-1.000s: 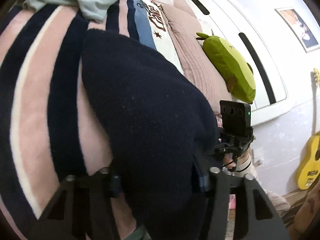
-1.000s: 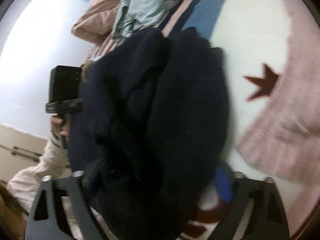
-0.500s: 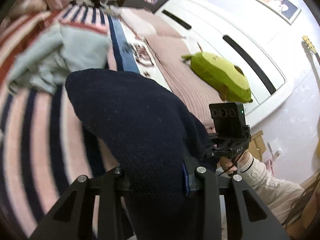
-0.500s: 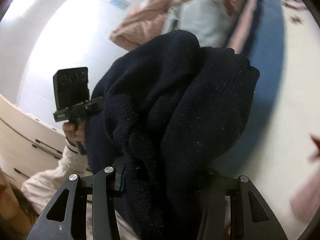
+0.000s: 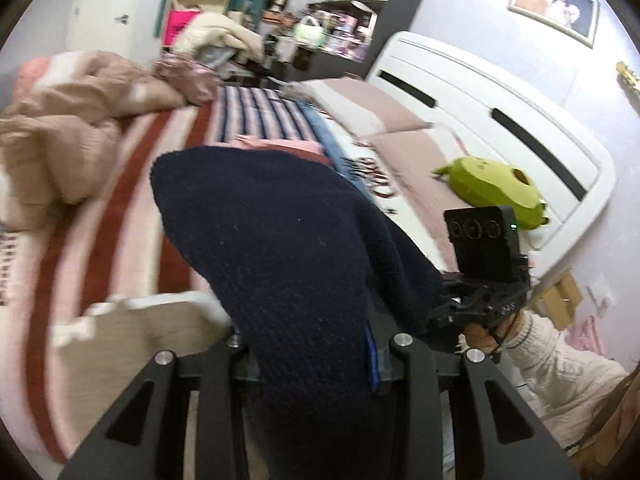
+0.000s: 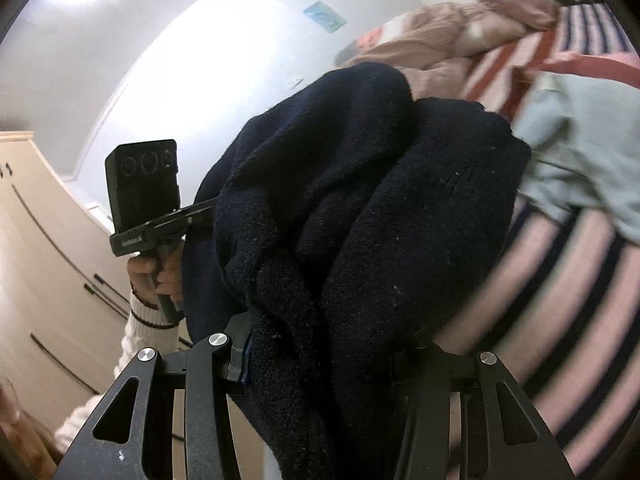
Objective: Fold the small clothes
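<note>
A dark navy knit garment (image 5: 288, 248) hangs bunched between my two grippers, held up above the striped bed. My left gripper (image 5: 316, 360) is shut on one end of it. My right gripper (image 6: 320, 360) is shut on the other end (image 6: 360, 216), where the knit folds in thick rolls. The right gripper's body also shows in the left wrist view (image 5: 484, 264), and the left gripper's body shows in the right wrist view (image 6: 148, 200). The fingertips are hidden by the cloth.
A pink, red and navy striped blanket (image 5: 120, 216) covers the bed. A light blue garment (image 6: 580, 152) lies on it. A rumpled pink duvet (image 5: 60, 128) is at the far side. A green plush toy (image 5: 492, 188) lies by the white headboard (image 5: 500, 112). Cluttered shelves (image 5: 336, 12) stand beyond.
Both grippers have lifted the navy garment up off the bed and tilted upward, so more of the room and the far end of the bed shows.
</note>
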Motion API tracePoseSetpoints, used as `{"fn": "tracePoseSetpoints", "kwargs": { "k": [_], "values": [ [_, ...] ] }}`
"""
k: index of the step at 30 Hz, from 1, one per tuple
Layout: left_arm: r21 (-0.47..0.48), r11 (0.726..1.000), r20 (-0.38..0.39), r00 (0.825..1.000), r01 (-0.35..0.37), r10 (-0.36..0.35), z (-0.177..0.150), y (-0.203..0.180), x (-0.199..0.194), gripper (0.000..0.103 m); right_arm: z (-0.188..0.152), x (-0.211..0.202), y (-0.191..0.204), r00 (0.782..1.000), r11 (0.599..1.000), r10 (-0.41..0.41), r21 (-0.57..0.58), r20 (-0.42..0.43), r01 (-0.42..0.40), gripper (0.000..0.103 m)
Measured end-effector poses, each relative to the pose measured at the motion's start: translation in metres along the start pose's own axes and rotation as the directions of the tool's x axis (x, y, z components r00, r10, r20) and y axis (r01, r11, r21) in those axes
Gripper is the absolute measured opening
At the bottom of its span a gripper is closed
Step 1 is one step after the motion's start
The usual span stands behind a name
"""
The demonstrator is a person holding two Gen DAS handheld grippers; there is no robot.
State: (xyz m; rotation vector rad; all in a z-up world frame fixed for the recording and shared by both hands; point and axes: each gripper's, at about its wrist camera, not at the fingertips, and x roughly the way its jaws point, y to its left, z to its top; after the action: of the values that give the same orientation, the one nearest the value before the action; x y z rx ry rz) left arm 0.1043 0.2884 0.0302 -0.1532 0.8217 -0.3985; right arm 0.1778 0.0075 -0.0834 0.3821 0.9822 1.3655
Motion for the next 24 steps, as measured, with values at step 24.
{"fn": "tracePoseSetpoints", "kwargs": {
  "k": [24],
  "values": [
    [-0.284, 0.947, -0.118, 0.986, -0.148, 0.119, -0.084, 0.235, 0.007, 0.050, 0.012, 0.201, 0.008, 0.972, 0.984, -0.050, 0.153, -0.229, 0.087, 0.050]
  ]
}}
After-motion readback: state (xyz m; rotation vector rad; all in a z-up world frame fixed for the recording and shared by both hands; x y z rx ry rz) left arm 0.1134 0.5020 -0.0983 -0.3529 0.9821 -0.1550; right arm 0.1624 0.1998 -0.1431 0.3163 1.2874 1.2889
